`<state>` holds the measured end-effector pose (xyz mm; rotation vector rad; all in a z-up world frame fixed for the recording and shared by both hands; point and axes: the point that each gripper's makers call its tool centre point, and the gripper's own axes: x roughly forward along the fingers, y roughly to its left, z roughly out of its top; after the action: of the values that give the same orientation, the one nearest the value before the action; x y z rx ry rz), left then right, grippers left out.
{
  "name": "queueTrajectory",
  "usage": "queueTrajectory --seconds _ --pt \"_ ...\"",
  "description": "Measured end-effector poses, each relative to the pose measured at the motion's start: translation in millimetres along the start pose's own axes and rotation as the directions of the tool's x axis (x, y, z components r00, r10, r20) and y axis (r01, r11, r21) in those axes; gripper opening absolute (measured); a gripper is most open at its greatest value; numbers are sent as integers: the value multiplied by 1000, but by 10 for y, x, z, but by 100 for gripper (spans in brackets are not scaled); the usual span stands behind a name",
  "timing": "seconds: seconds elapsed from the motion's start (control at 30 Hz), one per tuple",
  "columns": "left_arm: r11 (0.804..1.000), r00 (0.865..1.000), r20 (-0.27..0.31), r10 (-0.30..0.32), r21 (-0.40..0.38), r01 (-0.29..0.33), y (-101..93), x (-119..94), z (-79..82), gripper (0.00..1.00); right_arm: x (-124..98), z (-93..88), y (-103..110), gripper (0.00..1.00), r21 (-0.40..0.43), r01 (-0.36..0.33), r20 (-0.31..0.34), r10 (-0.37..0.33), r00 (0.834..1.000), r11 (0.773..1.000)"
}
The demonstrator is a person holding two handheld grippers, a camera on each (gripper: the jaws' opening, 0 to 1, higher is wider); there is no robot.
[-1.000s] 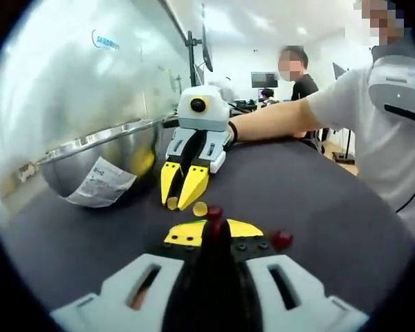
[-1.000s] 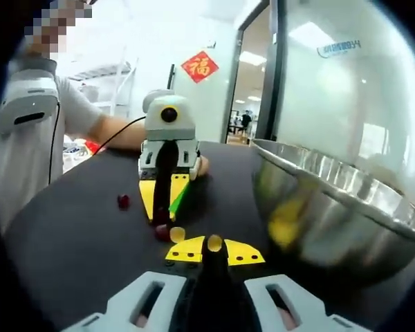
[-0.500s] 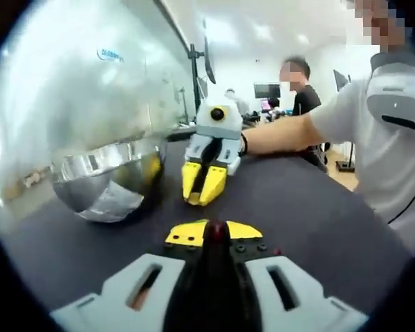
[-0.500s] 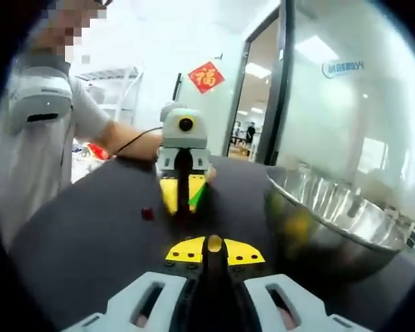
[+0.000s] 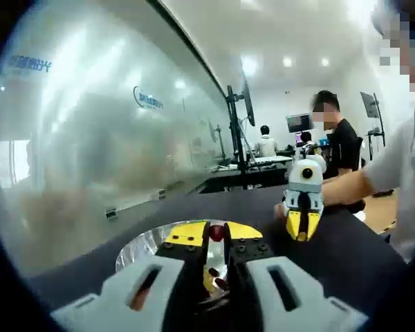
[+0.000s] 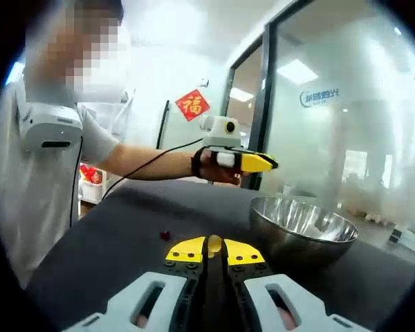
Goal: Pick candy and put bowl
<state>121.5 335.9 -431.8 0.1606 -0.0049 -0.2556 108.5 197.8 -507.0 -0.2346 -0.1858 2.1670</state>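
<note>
My left gripper (image 5: 213, 234) is shut on a red candy (image 5: 216, 232) and hangs over the steel bowl (image 5: 142, 250), whose inside shows below the jaws. In the right gripper view the left gripper (image 6: 265, 164), held by a hand, points sideways above the bowl (image 6: 301, 229). My right gripper (image 6: 214, 245) is shut on a yellow candy (image 6: 214, 241), above the dark table and short of the bowl. In the left gripper view the right gripper (image 5: 299, 235) sits beyond the bowl, jaws together. A loose red candy (image 6: 165, 235) lies on the table.
The dark table (image 6: 117, 242) runs along a frosted glass wall (image 5: 90, 152) just behind the bowl. The person holding the grippers stands at the table's other side (image 6: 48, 159). Another person (image 5: 342, 149) and desks with monitors are far behind.
Both grippers have risen off the table. The left one carried the red candy from the tabletop to above the bowl. The right one lifted with the yellow candy, away from the bowl.
</note>
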Motion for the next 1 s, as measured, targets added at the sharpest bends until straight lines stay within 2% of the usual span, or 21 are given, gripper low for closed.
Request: queueTrajectory --seconds 0.03,0.1,0.2,0.3,0.43,0.57,0.63,0.67,0.77,0.9,1.0 --pt "1000 1000 -22 11 5 -11 26 37 -63 7 6 2 -4 4 -2 3 4 -3 1000 1000" --pt "1000 999 -32 -4 4 4 -12 98 -129 12 23 -1 -17 4 2 8 18 -8 1000 1000" --pt "999 997 -62 -35 4 36 -110 134 -220 13 59 -46 -49 4 3 13 12 -13 1000 1000" --pt "999 997 -65 -51 -3 51 -154 114 -228 13 58 -51 -77 4 6 15 10 -15 1000 1000" --pt "996 995 -61 -83 -28 81 -277 -12 -232 12 46 29 -194 4 -14 33 -2 -33 999 999" --pt "992 990 -73 -122 -33 120 -494 -251 -312 12 12 253 -495 4 -64 87 -18 -88 996 994" --pt "990 987 -91 -134 -56 130 -586 -380 -411 13 20 284 -637 4 -84 114 -37 -118 992 990" --pt "990 985 -101 -137 -58 131 -647 -459 -480 13 36 298 -798 4 -81 149 -55 -154 987 985" --pt "990 985 -117 -131 -64 124 -766 -605 -593 13 118 279 -1080 4 -80 193 -110 -201 973 978" --pt "989 985 -111 -128 -89 119 -973 -785 -716 13 275 243 -1339 5 -71 206 -164 -215 963 976" --pt "983 979 -131 -155 -123 139 -1117 -838 -846 18 378 166 -1340 6 -30 167 -219 -170 961 985"
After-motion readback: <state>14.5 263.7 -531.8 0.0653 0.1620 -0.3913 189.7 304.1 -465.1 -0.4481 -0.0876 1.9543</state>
